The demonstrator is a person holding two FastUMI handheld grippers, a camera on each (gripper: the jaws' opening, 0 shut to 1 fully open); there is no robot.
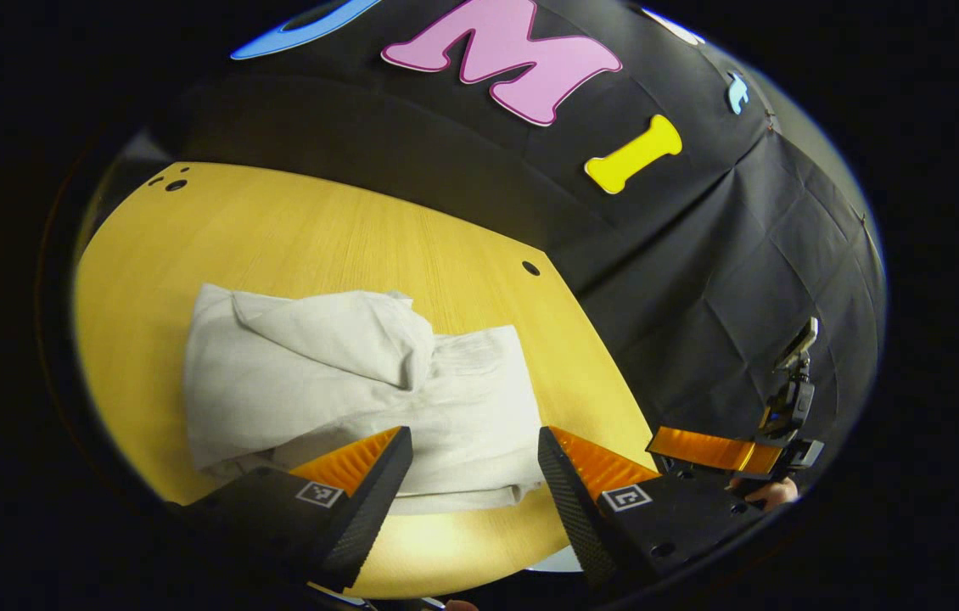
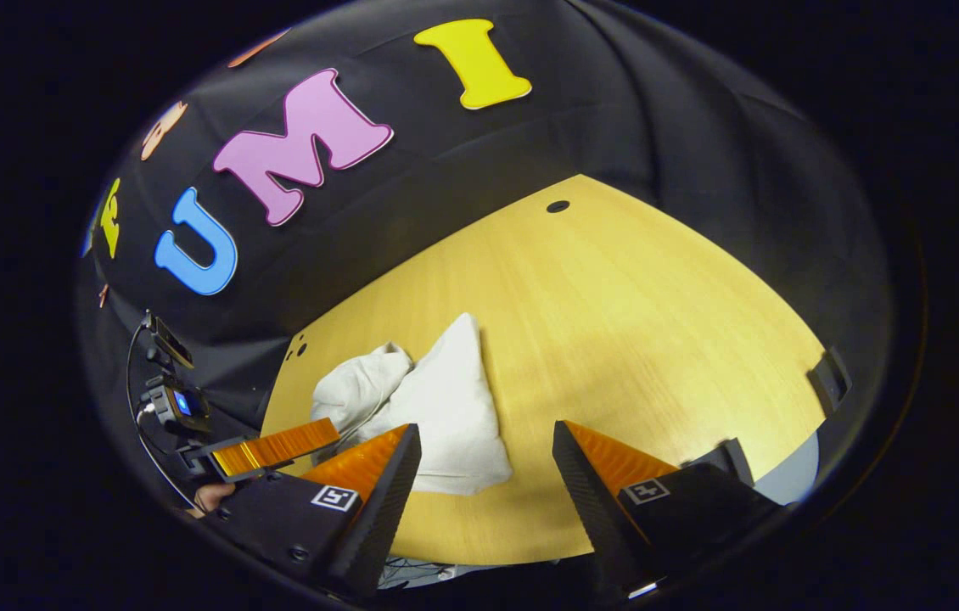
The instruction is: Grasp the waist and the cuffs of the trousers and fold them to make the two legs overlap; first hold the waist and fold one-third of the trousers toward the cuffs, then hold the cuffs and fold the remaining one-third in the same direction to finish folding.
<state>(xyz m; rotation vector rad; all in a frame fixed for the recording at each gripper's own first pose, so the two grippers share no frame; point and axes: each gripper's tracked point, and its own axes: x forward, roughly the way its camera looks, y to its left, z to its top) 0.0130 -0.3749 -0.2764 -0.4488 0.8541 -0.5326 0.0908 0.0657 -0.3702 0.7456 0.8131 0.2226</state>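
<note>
Bare table right of the trousers; booth wall bounds its far edge

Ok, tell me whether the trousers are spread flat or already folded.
Folded, loosely: the trousers lie in a compact, rumpled bundle on the table, one layer flopped over another, no legs stretched out. Both grippers are open, off the cloth.

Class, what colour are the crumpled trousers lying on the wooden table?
The crumpled cloth trousers are plain off-white, shown best in the left gripper view.

We can read no text, brand or number; square black-and-white marker tags sit on the left gripper and the right gripper, without legible characters.
</note>
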